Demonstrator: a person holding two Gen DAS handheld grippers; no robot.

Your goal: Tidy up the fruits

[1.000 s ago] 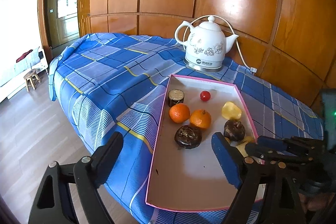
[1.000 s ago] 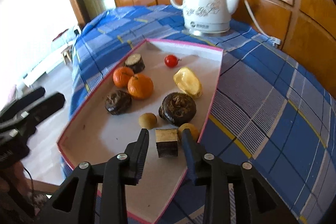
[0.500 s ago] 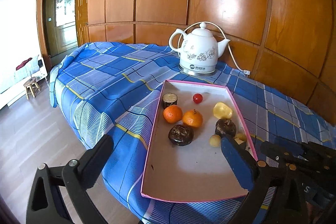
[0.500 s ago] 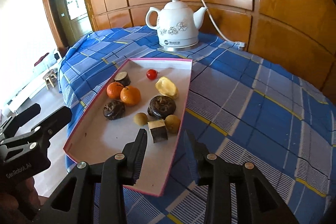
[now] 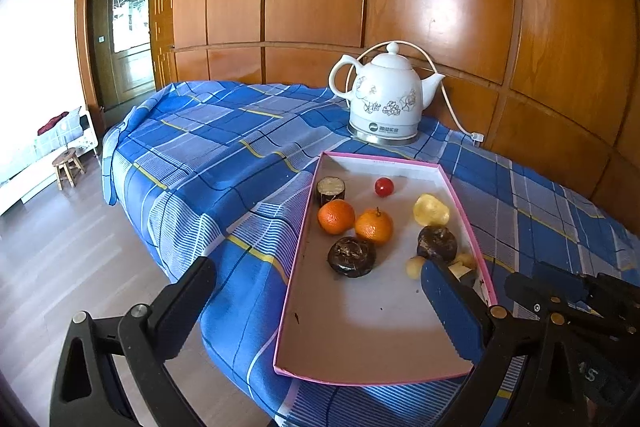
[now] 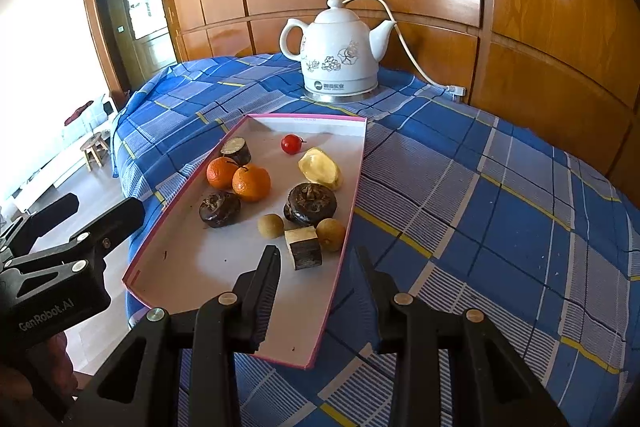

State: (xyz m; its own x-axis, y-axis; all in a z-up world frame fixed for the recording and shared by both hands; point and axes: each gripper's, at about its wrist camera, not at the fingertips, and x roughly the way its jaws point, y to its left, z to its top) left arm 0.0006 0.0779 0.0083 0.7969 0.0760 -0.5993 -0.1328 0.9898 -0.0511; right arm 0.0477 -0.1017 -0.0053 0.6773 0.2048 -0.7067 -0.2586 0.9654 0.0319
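Both grippers have drawn back from the fruit since the earlier frames, and the left gripper has spread to its widest, jaws released with nothing between them. Right gripper has its jaws apart, gripping nothing, just short of a cut dark-skinned piece near the tray's right rim. Pink-edged tray lies on the blue checked cloth, its near end overhanging the table edge. It carries two oranges, a cherry tomato, a yellow peeled piece, two dark round fruits and two small tan fruits. White floral kettle, its base logo illegible, stands beyond the tray's far edge. Left gripper body reads "GenRobot.AI".
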